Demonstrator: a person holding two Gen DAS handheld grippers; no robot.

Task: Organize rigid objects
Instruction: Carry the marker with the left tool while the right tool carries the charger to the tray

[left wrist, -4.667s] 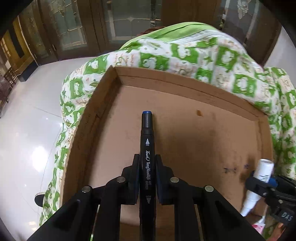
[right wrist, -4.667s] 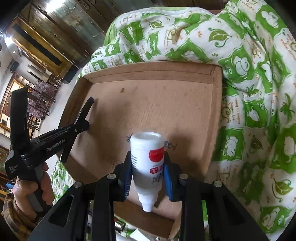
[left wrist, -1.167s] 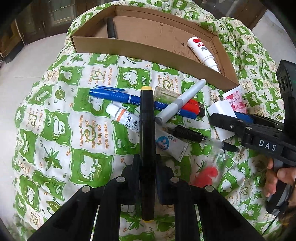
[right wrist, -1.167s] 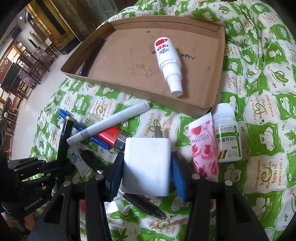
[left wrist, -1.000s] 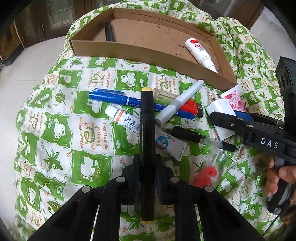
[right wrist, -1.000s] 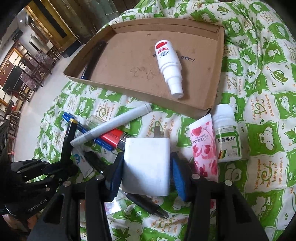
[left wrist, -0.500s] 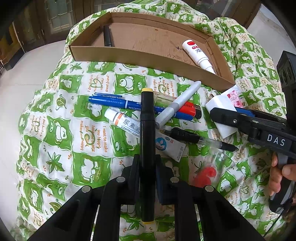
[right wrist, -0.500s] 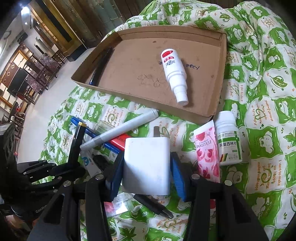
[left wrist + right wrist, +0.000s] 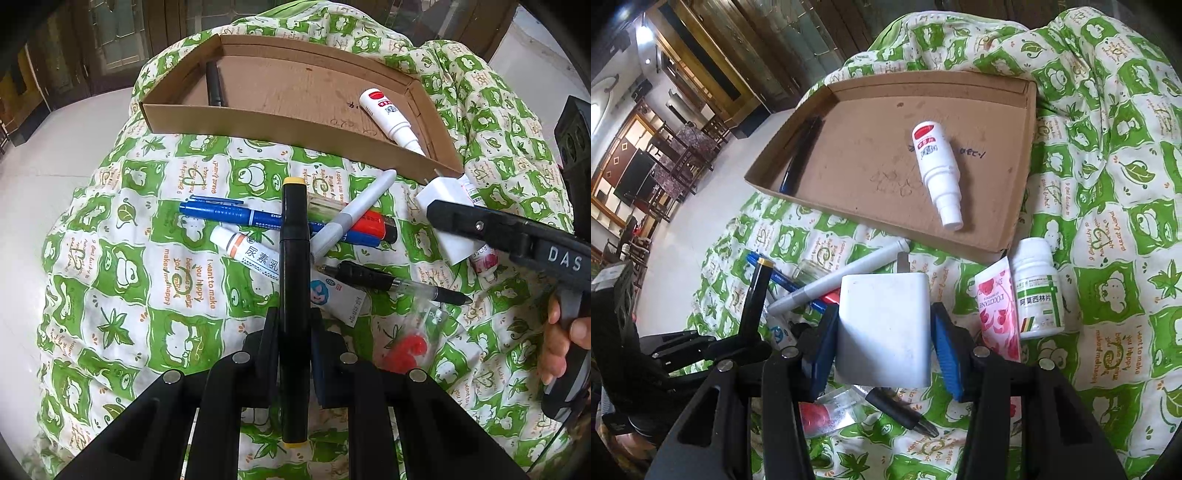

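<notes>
My left gripper is shut on a black marker with yellow ends, held above the pile of pens. My right gripper is shut on a white plug adapter, which also shows in the left wrist view near the tray's near right corner. The cardboard tray lies ahead on the green patterned cloth. It holds a black marker along its left wall and a white bottle with a red label on the right.
On the cloth before the tray lie a blue pen, a grey marker, a white ointment tube, a black pen, a red piece in a clear bag, a pink tube and a white pill bottle.
Both grippers have lifted their objects and moved towards the tray; the tray looks closer in the right wrist view. The marker and adapter stay gripped.
</notes>
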